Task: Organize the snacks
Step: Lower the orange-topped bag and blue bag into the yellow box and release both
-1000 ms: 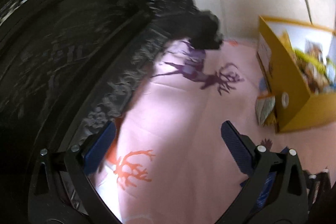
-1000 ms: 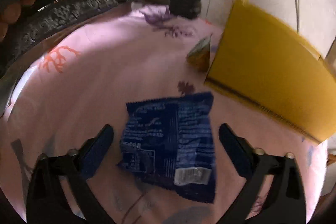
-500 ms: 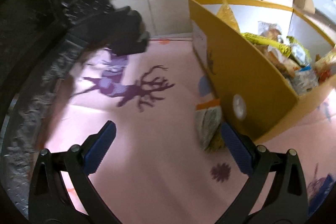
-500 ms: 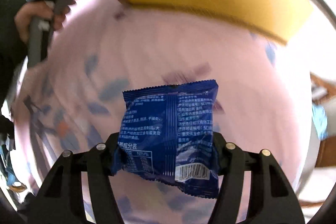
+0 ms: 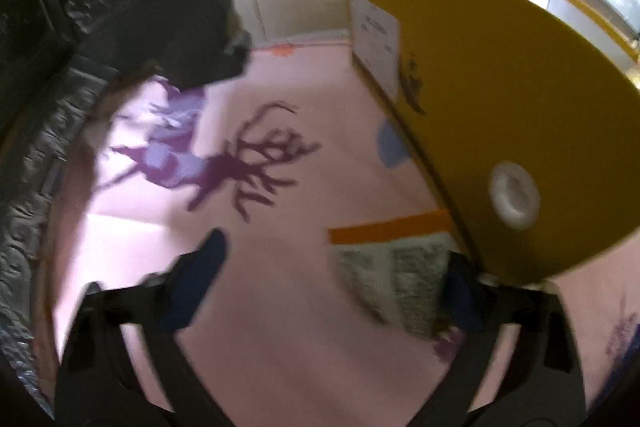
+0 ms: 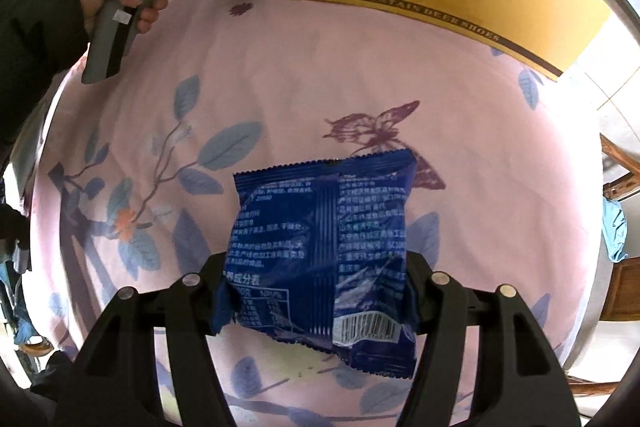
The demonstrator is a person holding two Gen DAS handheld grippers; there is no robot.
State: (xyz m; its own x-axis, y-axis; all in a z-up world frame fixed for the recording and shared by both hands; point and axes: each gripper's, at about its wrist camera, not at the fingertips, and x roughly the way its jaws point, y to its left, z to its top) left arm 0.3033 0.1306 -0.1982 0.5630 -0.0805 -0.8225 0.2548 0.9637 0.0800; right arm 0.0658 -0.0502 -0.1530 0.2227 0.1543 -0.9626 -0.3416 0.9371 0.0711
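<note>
Looking along your left gripper (image 5: 332, 279), you see its jaws closing around a small snack packet (image 5: 394, 267) at the lower right of centre. The packet is blurred: pale, with grey print and an orange band along its top edge. It lies on the pink printed cloth (image 5: 280, 347) right against the corner of the yellow box (image 5: 480, 99). The right pad is at the packet's edge; the left pad stands clear of it, so nothing is gripped yet.

In your right gripper's view, the right gripper (image 6: 320, 291) is clenched on a blue snack bag (image 6: 324, 247), lower centre. The bag has crimped edges, white print, a back seam and a barcode at its lower right. At the upper left, your left hand (image 6: 120, 3) holds the other tool by the box.
</note>
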